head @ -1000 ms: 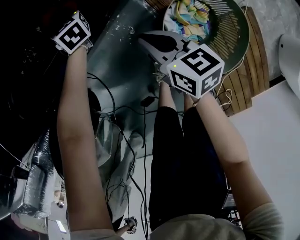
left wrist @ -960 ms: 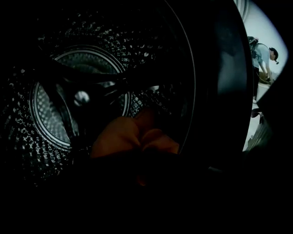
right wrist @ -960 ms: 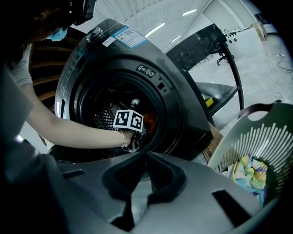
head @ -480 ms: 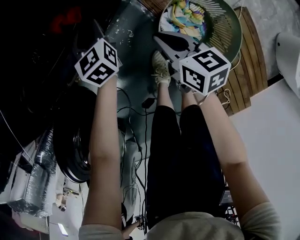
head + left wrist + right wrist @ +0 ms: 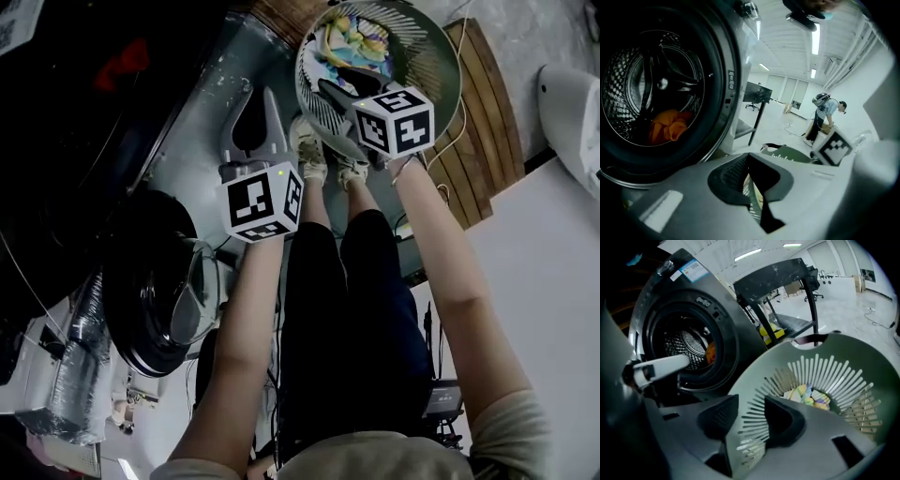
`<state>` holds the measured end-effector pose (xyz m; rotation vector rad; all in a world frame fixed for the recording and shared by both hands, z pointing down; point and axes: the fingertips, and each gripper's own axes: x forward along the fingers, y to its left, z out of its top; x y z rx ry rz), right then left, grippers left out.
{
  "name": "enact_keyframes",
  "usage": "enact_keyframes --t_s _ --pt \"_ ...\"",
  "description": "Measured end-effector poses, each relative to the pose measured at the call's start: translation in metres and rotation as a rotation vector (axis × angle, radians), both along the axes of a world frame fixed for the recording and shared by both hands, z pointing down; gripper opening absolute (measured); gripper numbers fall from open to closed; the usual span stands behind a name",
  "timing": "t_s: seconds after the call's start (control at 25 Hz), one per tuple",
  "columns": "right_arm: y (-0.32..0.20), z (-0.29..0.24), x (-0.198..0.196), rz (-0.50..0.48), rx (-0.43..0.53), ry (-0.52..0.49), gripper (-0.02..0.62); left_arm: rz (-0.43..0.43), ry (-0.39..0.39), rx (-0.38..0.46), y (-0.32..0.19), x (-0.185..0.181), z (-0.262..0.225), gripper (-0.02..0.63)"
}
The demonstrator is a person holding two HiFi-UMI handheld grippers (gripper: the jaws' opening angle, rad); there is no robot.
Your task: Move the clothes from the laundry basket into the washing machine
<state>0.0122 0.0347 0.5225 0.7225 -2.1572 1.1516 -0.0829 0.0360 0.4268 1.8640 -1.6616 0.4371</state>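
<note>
Currently the right claw [image 5: 751,418] is the nearer of the two to the load. Its jaws have just been opening and now stand spread. Nothing sits between the pads; only the slatted wall of the laundry basket [image 5: 862,362] shows through the gap.

Location of the load: the remaining clothes [image 5: 808,395], a pastel multicoloured bundle, lie at the bottom of the basket. From the right claw they are ahead, lower down, and slightly to the right of the line the jaws point along. In the head view the claw hangs over the near rim of the basket, with the bundle just beyond it. The bundle is crumpled and shows no clear long axis, so jaw orientation is probably not critical. The move appears to call for a reach forward and down past the rim.

The left claw [image 5: 750,173] is pressed together and empty, its jaws having just closed. It points past the open port of the washing machine [image 5: 726,84], well apart from the basket. An orange garment [image 5: 668,126] already lies inside the drum.

In the right gripper view the port lies to the left of the basket, so a lifted garment would probably travel leftward.
</note>
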Motion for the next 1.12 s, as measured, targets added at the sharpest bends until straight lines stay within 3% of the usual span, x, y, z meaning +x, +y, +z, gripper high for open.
enact_keyframes --t_s 0.2,0.36,0.52,0.56,0.6,0.76,0.88,0.92,1.0,1.12 --pt "-0.014 0.104 0.018 0.004 -0.026 0.157 0.143 0.083 0.062 -0.033 0.010 0.027 0.016 0.009" --pt "-0.006 0.177 0.028 0.012 -0.132 0.266 0.161 0.107 0.065 -0.050 0.021 0.017 0.032 0.009" --pt "-0.008 0.211 0.038 0.045 -0.158 0.338 0.158 0.124 0.069 -0.087 0.033 0.008 0.043 0.009" --pt "-0.008 0.212 0.041 0.053 -0.171 0.346 0.134 0.130 0.068 -0.095 0.035 0.008 0.046 0.009" --pt "-0.006 0.211 0.043 0.054 -0.185 0.342 0.034 0.132 0.063 -0.101 0.035 0.006 0.047 0.009" --pt "0.001 0.179 0.032 0.042 -0.219 0.202 0.012 0.102 0.071 -0.085 0.029 0.005 0.045 0.009" --pt "-0.002 0.133 0.029 0.057 -0.164 0.075 0.012 0.108 0.107 -0.084 0.024 0.019 0.037 0.011" --pt "-0.003 0.114 0.029 0.065 -0.144 0.040 0.012 0.118 0.129 -0.091 0.024 0.027 0.034 0.045" --pt "-0.007 0.069 0.028 0.083 -0.092 -0.032 0.012 0.147 0.176 -0.117 0.024 0.043 0.029 0.205" --pt "-0.010 -0.009 0.027 0.118 0.001 -0.130 0.012 0.247 0.170 -0.167 0.031 0.066 0.024 0.244"
